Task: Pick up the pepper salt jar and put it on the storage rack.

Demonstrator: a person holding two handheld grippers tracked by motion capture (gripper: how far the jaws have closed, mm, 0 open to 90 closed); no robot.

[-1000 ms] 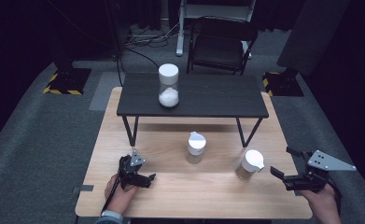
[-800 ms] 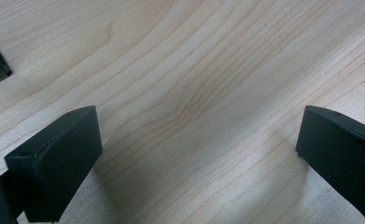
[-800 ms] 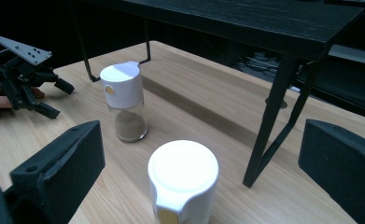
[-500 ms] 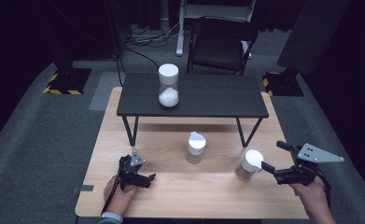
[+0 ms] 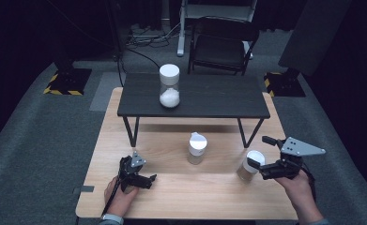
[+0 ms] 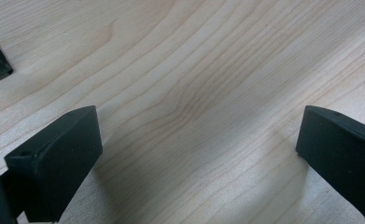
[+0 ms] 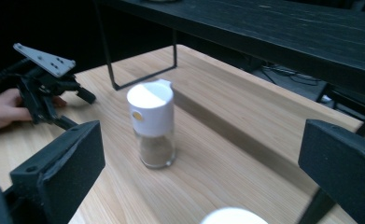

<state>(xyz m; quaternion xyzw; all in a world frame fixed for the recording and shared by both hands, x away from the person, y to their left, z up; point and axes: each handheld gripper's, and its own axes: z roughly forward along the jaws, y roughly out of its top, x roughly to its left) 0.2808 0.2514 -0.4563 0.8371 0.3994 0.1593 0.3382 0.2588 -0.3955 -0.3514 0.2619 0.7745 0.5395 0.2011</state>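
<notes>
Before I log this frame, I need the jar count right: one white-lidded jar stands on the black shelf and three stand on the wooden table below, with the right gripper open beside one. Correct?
Not quite: the wooden table holds two jars, not three. The high view shows the middle jar and the right jar, beside which the right gripper is open. One white-lidded jar does stand on the black shelf.

No readable text, label, brand, number or sign appears on anything in these views.

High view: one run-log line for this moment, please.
right gripper: open, around white-capped glass jar, no grip | left gripper: open, low over light wooden table
</notes>
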